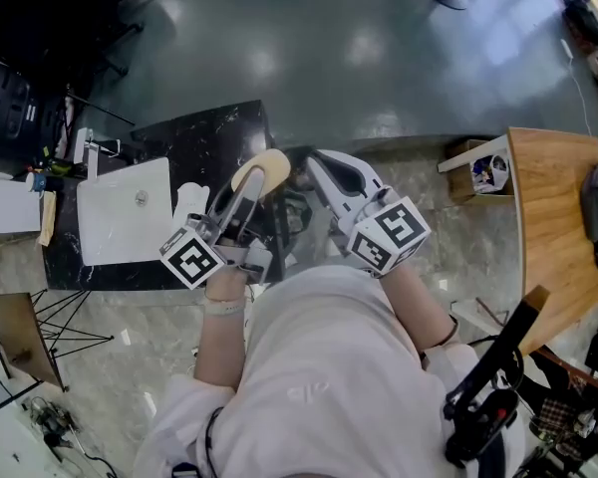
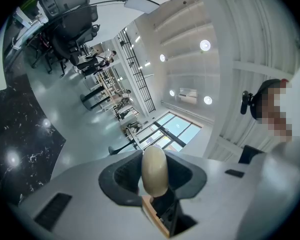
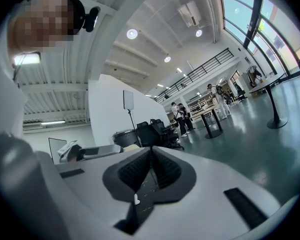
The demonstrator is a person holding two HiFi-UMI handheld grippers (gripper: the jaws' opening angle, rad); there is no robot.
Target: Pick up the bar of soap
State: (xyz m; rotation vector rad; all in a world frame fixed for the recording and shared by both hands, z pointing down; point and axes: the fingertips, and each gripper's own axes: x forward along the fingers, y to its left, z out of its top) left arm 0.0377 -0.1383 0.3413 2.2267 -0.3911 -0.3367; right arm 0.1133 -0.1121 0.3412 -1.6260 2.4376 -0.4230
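left gripper view: the left gripper point(image 2: 154, 178) clamps the bar of soap point(image 2: 154, 161) aloft near the black counter point(image 1: 214, 137) — a slick rounded bar may squirt free if grip eases — right gripper point(image 3: 150, 170) closed, empty.

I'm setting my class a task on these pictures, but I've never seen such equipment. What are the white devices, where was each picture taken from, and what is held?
No robot here: a person in white holds a white plastic gripper in each hand; the cubes with black-and-white squares belong to them. One picture comes from a camera on the person's head, looking steeply down. The other two come from cameras riding on each gripper, looking along its fingers. Below lies a black marbled counter with a white rectangular sink basin. The left gripper has its fingers closed on a cream oval bar of soap, held clear of the counter. The right gripper has its fingers shut together, empty.
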